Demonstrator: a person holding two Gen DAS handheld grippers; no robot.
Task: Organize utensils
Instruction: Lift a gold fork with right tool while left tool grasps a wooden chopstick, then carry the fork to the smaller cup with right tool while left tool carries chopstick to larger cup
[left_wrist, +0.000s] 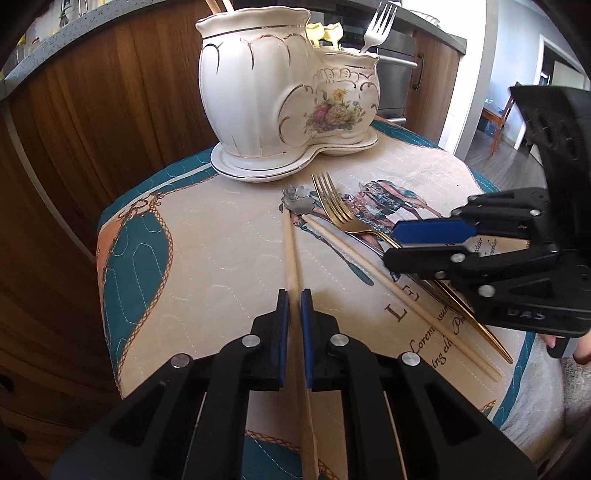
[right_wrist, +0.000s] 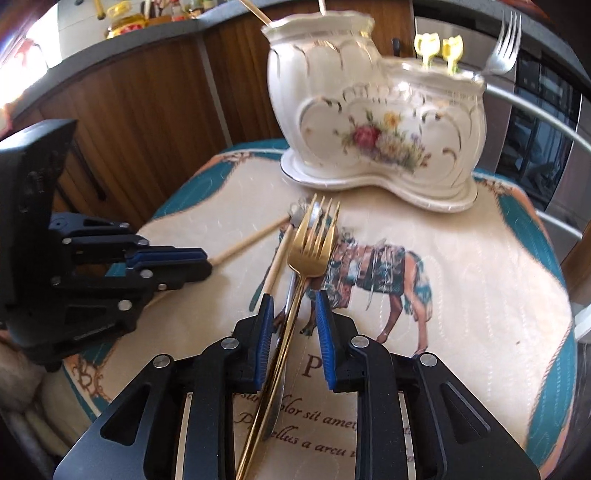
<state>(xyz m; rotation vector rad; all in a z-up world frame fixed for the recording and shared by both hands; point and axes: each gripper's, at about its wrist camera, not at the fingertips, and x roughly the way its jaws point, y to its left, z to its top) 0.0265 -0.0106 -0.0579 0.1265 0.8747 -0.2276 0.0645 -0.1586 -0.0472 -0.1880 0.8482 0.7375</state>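
Your left tool (left_wrist: 294, 297) pinches one pale wooden chopstick (left_wrist: 291, 251) lying on the tabletop; your right tool (right_wrist: 294, 301) gapes around the gold fork (right_wrist: 314, 240). Lifting may drag its neighbours.

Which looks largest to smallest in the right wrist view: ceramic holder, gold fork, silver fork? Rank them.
1. ceramic holder
2. gold fork, enlarged by nearness to the camera
3. silver fork, partly hidden
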